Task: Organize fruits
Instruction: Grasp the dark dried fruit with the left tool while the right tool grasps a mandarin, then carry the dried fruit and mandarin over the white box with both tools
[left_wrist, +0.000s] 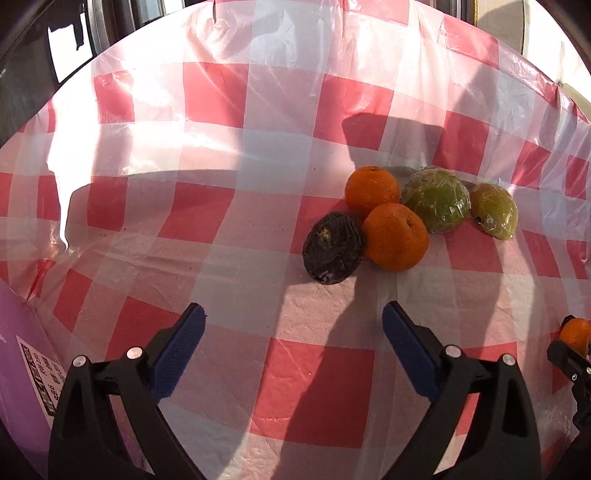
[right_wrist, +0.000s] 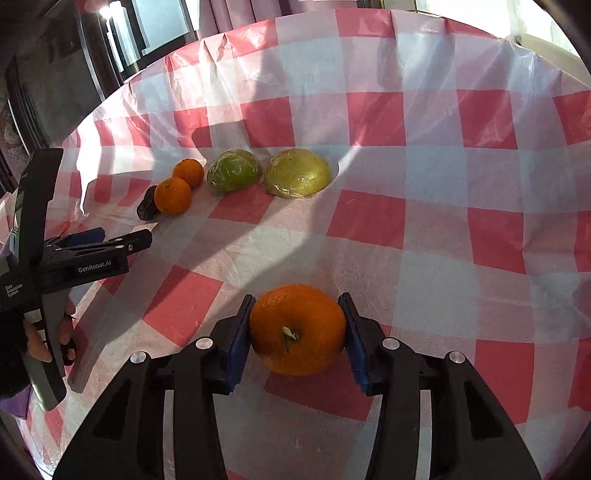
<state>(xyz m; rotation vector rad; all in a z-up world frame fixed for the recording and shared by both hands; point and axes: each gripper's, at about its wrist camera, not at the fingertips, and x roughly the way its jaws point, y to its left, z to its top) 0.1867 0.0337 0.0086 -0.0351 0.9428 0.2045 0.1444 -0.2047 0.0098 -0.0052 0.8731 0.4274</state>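
My right gripper (right_wrist: 297, 328) is shut on an orange (right_wrist: 297, 328), held just above the checked tablecloth (right_wrist: 406, 184); the orange also shows at the right edge of the left wrist view (left_wrist: 574, 330). My left gripper (left_wrist: 293, 325) is open and empty, a little short of a fruit cluster. The cluster holds a dark purple fruit (left_wrist: 333, 252), two oranges (left_wrist: 395, 236) (left_wrist: 371, 190), a wrapped green half fruit (left_wrist: 436, 199) and a wrapped yellow-green half fruit (left_wrist: 493, 210). In the right wrist view the cluster lies far left (right_wrist: 173, 195), with the left gripper (right_wrist: 125, 240) beside it.
The red-and-white plastic tablecloth (left_wrist: 258, 147) covers a round table. A purple box with a label (left_wrist: 22, 362) sits at the left edge. Windows and curtains (right_wrist: 155, 29) stand behind the table. Bright sun patches and shadows cross the cloth.
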